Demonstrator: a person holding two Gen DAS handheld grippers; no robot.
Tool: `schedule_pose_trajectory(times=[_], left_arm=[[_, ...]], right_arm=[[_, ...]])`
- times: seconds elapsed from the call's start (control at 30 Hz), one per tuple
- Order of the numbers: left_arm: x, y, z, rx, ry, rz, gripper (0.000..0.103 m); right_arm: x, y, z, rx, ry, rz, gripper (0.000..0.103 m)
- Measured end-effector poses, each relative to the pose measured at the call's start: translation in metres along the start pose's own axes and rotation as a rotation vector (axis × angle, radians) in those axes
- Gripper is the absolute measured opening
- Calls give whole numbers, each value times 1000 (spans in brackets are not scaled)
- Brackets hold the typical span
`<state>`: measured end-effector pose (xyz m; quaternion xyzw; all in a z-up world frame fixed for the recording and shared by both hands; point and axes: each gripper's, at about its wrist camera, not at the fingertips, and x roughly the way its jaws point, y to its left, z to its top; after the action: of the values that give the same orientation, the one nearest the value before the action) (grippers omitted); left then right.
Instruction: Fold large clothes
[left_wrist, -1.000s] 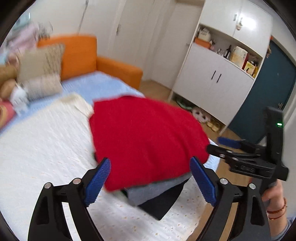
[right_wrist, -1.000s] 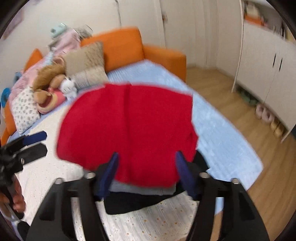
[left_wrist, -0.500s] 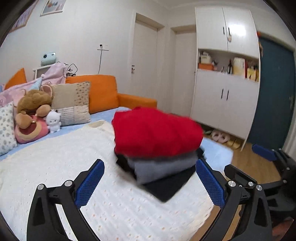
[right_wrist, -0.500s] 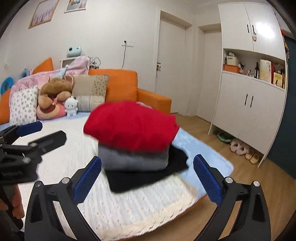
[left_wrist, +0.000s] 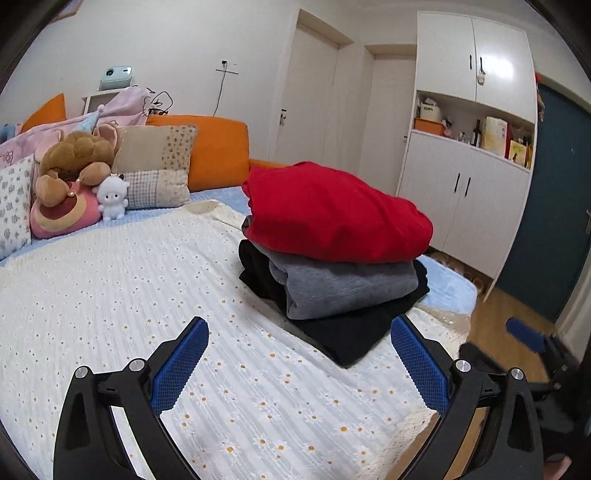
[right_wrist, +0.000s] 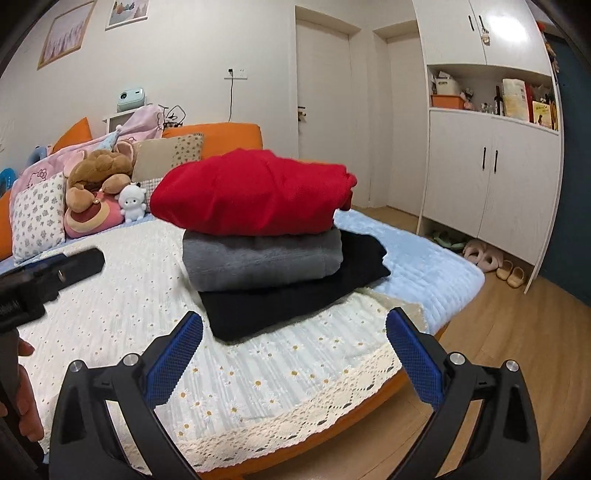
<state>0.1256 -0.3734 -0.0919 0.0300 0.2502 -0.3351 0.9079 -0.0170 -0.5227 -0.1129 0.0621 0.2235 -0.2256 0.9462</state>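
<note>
A folded red sweater (left_wrist: 332, 214) lies on top of a folded grey garment (left_wrist: 343, 288) and a folded black garment (left_wrist: 351, 332), stacked on the white daisy bedspread (left_wrist: 129, 295). The stack also shows in the right wrist view, with the red sweater (right_wrist: 251, 192), the grey garment (right_wrist: 258, 258) and the black garment (right_wrist: 295, 299). My left gripper (left_wrist: 299, 362) is open and empty, low in front of the stack. My right gripper (right_wrist: 295, 354) is open and empty, near the bed's front edge (right_wrist: 295, 428). Each gripper shows in the other's view, the right (left_wrist: 528, 339) and the left (right_wrist: 48, 273).
Pillows and plush toys (left_wrist: 74, 177) lie at the head of the bed against an orange headboard (left_wrist: 218, 147). A light blue blanket (right_wrist: 424, 258) covers the bed's right side. A white cabinet (right_wrist: 491, 177) with slippers (right_wrist: 480, 258) below stands on the wooden floor to the right.
Both grippers have pulled back and dropped low from above the red sweater, and now look level at the stack. The right gripper's jaws have opened wider. The stack has not moved.
</note>
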Motion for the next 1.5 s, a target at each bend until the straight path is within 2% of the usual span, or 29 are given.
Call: schedule_pose_trajectory(times=[0.27, 0.57, 0.93, 1.27, 1.5], left_arm=[[16, -26, -13, 126, -21, 104, 100], [18, -37, -15, 163, -68, 170, 100], [11, -40, -10, 147, -107, 179, 100], [13, -53, 2, 147, -100, 184, 100], [13, -60, 3, 137, -97, 214, 100]], right_arm=[[-1, 2, 9, -39, -40, -41, 98], [5, -2, 4, -36, -45, -31, 98], [-3, -2, 5, -37, -85, 6, 98], [-6, -13, 11, -20, -110, 32, 98], [-6, -17, 12, -16, -113, 36, 98]])
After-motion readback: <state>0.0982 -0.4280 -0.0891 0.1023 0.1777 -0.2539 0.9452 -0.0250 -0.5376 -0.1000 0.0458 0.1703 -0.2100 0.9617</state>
